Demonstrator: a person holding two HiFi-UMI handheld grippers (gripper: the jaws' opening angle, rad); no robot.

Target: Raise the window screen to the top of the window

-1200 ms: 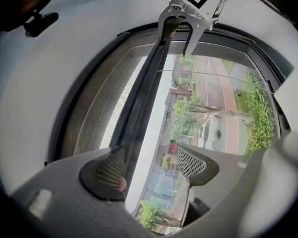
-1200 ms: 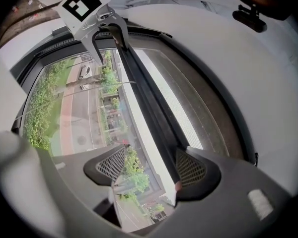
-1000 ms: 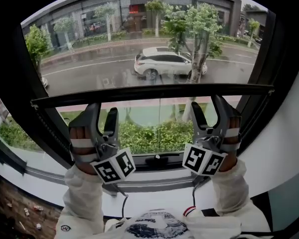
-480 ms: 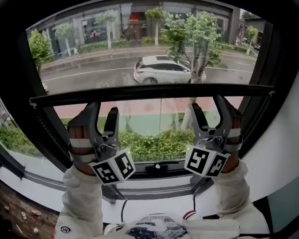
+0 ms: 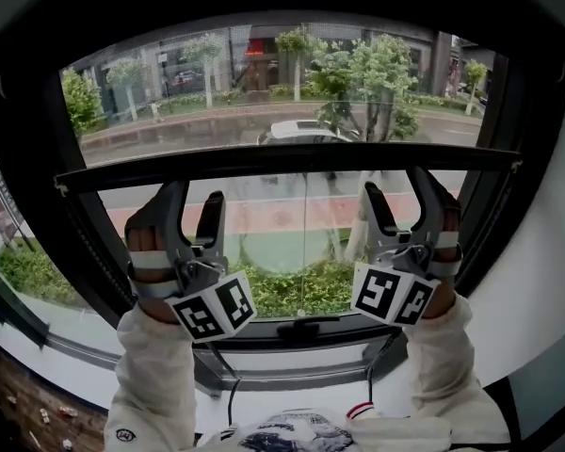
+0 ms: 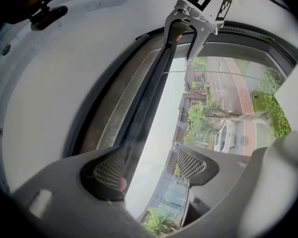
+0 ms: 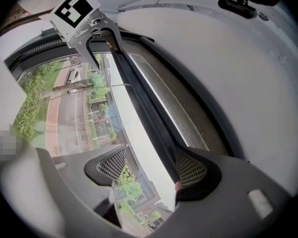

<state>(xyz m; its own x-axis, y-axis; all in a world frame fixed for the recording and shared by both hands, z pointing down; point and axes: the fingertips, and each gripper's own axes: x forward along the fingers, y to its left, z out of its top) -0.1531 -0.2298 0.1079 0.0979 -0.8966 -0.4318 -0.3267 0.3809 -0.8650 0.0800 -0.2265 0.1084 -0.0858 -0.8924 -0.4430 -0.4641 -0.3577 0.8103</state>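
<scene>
The window screen [image 5: 264,83] covers the upper part of the window frame [image 5: 24,158]. Its dark bottom bar [image 5: 292,158] lies level across the frame, roughly midway between the frame's top and its lower rail. The left gripper [image 5: 194,196] reaches up to the bar near the frame's left side, and the right gripper [image 5: 395,185] near its right side, both held by hands in white sleeves [image 5: 155,365]. Each gripper has its jaws spread. In each gripper view the bar lies against one mesh-patterned pad while the other pad stands clear of it, with daylight in the gap, so neither gripper pinches anything. Low in the frame, under the bar, shrubs [image 5: 292,290] show through bare glass. Higher in the frame, a white car [image 5: 306,130] and a tree [image 5: 377,64] show through the screen.
</scene>
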